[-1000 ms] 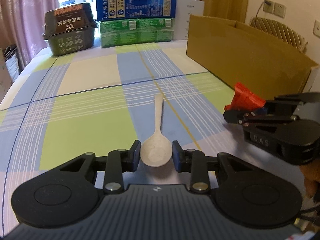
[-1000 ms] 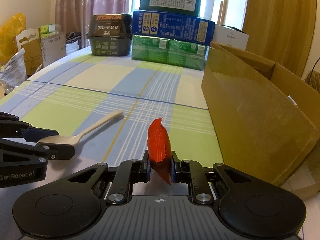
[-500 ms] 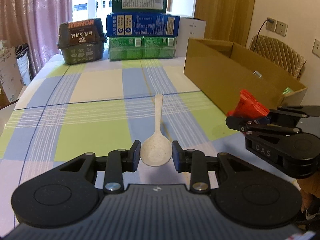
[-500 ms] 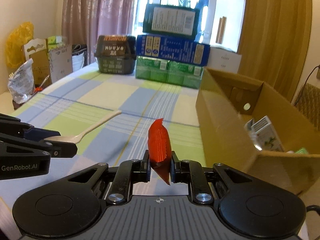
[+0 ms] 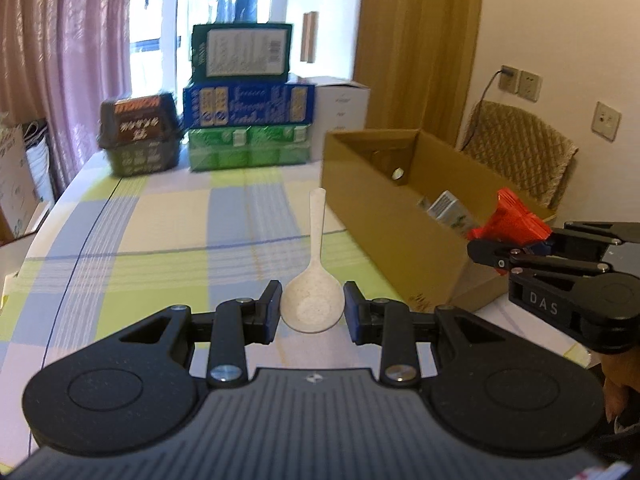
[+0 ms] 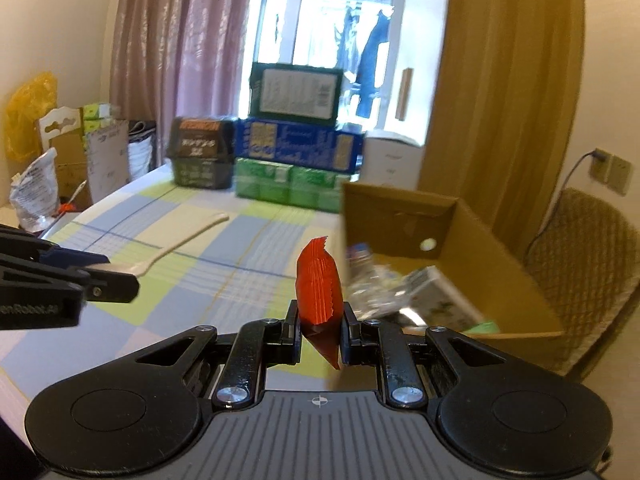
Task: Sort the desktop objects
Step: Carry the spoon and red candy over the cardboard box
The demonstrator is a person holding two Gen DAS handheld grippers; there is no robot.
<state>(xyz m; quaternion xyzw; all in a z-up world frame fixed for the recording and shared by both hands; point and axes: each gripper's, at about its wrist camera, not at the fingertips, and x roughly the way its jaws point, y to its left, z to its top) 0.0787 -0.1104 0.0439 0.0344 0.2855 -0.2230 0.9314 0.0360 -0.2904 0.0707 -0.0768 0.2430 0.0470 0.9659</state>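
Observation:
My left gripper point(image 5: 311, 307) is shut on the bowl of a pale plastic spoon point(image 5: 313, 280), whose handle points away from me, and holds it high above the checked tablecloth point(image 5: 160, 240). My right gripper point(image 6: 319, 330) is shut on a red foil packet point(image 6: 319, 284) standing upright between the pads. In the left wrist view the right gripper point(image 5: 496, 254) with its red packet point(image 5: 510, 220) hangs over the near end of the open cardboard box point(image 5: 384, 208). The left gripper point(image 6: 116, 280) with the spoon point(image 6: 180, 244) shows at the left of the right wrist view.
The cardboard box point(image 6: 480, 256) holds several packets and small cartons. Stacked green and blue boxes point(image 5: 244, 120) and a dark noodle tub point(image 5: 138, 136) stand at the table's far end. A wicker chair point(image 5: 524, 148) sits behind the box.
Both grippers have risen well above the table with the spoon and the packet still held. The box interior has come into view, and the right gripper now hangs nearer the box's near end.

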